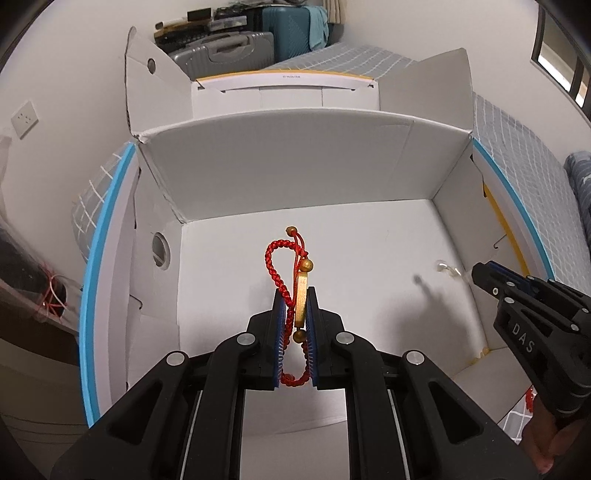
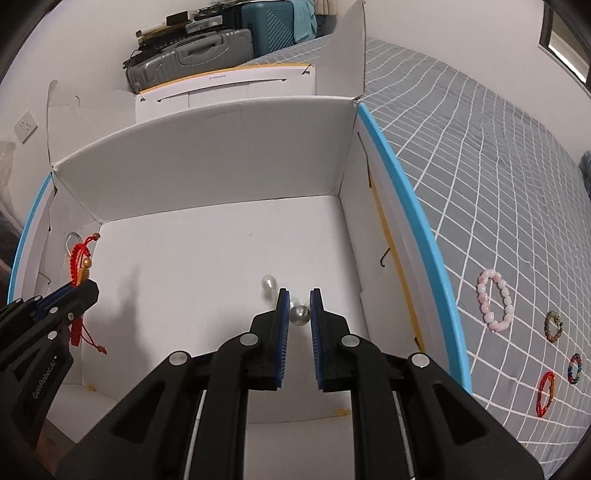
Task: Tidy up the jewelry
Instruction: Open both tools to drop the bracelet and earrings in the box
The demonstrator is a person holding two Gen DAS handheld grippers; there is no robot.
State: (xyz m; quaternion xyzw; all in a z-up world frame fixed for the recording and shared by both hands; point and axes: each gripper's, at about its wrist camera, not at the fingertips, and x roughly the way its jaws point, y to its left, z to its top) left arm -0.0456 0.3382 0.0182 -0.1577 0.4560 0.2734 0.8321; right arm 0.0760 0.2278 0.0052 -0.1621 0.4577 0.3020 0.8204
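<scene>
Here a bed (image 2: 480, 184) with a grey, white-gridded cover carries a large open white cardboard box (image 1: 295, 166), its flaps standing up and blue edging along both sides. Behind the box, against the wall, stand a grey hard-shell suitcase (image 2: 192, 51) and a teal one (image 2: 273, 29).

Over the box floor, the left tongs (image 1: 295, 306) are closed tight on a red braided bracelet (image 1: 275, 266) with a gold bar and gold beads; the bar sits pinched between the blue pads, one loop of cord rises ahead of the tips and the rest hangs behind them. In the right wrist view the same bracelet (image 2: 79, 258) shows at the box's left wall.

The right tongs (image 2: 299, 306) are slightly parted, with a small silvery ball (image 2: 300, 314) between the pads; whether the pads press on it I cannot tell. Just ahead of the left pad lies a pale pearl-like piece (image 2: 267, 284) on the box floor.

Outside the box, on the bed cover to the right, lie four more pieces well apart from the tongs: a pink bead bracelet (image 2: 495, 306), a small green-brown bead ring (image 2: 554, 326), a red bangle (image 2: 545, 393) and a small multicoloured bead ring (image 2: 574, 367).
</scene>
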